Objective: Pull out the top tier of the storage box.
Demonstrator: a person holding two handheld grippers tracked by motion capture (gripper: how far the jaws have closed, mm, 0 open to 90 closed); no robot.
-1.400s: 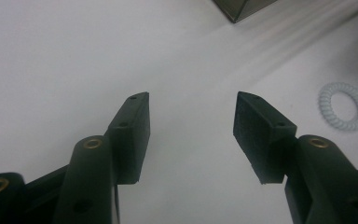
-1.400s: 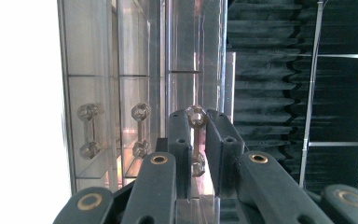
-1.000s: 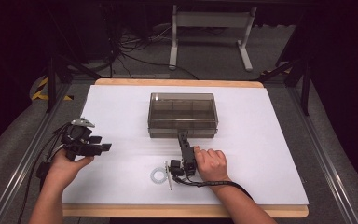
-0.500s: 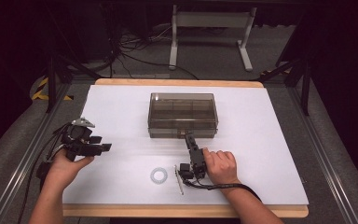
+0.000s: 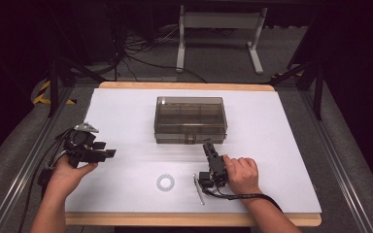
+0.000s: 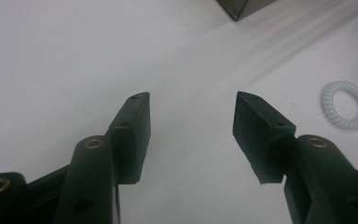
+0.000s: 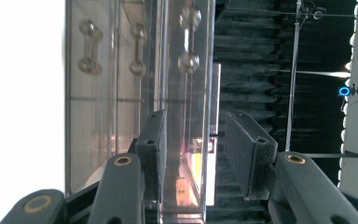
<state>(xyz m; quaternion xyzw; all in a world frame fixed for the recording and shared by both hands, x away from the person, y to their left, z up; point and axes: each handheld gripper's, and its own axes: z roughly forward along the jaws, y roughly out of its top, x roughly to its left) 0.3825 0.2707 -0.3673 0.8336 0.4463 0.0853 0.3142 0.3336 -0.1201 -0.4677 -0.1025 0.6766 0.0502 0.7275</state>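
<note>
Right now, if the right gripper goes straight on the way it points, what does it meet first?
Probably the clear box: the right gripper points at its front, jaws open on either side of the lid edge. The remaining gap is unclear.

In the left gripper view, the smoky plastic box (image 6: 242, 7) is cut off by the top edge, leaving one corner. In the right gripper view its bottom runs past the frame. From the high view, the thin metal tool (image 5: 198, 189) by the right hand is too small to identify, perhaps a pen.
</note>
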